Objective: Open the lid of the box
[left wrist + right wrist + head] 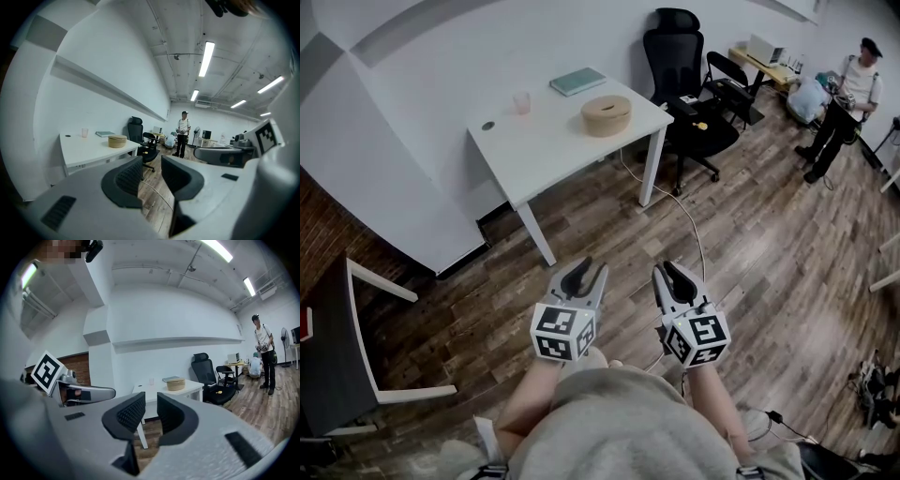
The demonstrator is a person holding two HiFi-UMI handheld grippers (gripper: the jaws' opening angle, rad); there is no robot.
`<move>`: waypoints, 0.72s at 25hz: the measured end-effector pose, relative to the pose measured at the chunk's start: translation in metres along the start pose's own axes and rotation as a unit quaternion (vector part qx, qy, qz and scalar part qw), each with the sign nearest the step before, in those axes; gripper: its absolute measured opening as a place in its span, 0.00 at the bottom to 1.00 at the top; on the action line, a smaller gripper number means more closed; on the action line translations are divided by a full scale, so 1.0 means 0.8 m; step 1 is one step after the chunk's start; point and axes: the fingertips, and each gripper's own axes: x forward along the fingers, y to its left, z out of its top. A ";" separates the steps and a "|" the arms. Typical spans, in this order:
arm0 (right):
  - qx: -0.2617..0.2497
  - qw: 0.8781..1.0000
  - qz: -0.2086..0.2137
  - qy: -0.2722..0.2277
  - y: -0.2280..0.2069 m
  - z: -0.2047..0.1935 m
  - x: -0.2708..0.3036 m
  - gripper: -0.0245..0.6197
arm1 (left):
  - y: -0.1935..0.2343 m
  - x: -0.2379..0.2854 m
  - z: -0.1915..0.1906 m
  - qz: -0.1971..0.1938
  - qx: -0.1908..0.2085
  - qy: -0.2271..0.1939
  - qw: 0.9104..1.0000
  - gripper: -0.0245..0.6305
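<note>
2 grippers: the left gripper (586,269) and the right gripper (671,273) are side by side, low over the wood floor (769,244), right in front of the person who holds them.
Left jaws: a little way open, with a thin gap and nothing in it.
Right jaws: a little way open too, with nothing between them.
Box: a round tan box (606,119) sits on the white table (553,145), near the end closest to the black chair (680,61). It is well apart from both grippers.
Lid: the lid (606,105) lies flat on top of the box, closed.
Table: it stands by the white wall, ahead of the grippers.
Other things on the table: 1 pale pink cup (521,102), 1 blue-green book (577,82) near the wall, and 1 small dark round thing (487,126) near the left end. All 3 stand apart from the box.
Chair: the black chair is just beside the table's right end in the head view.
Cable: a thin pale cable (694,225) runs over the floor from under the table toward the grippers.
Someone else: 1 person (848,98) in a cap stands far off at the right.
</note>
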 end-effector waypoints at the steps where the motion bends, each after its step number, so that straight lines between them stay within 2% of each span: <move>1: 0.002 1.000 0.000 0.001 -0.004 -0.001 -0.001 0.16 | -0.002 0.002 -0.001 0.000 0.001 0.001 1.000 0.22; 12: 0.010 1.000 -0.008 0.016 -0.051 -0.005 0.032 0.28 | 0.014 0.055 0.002 0.009 -0.003 0.003 1.000 0.32; 18: 0.010 1.000 -0.013 0.024 -0.080 -0.006 0.085 0.34 | 0.043 0.108 0.005 0.003 0.005 0.008 1.000 0.35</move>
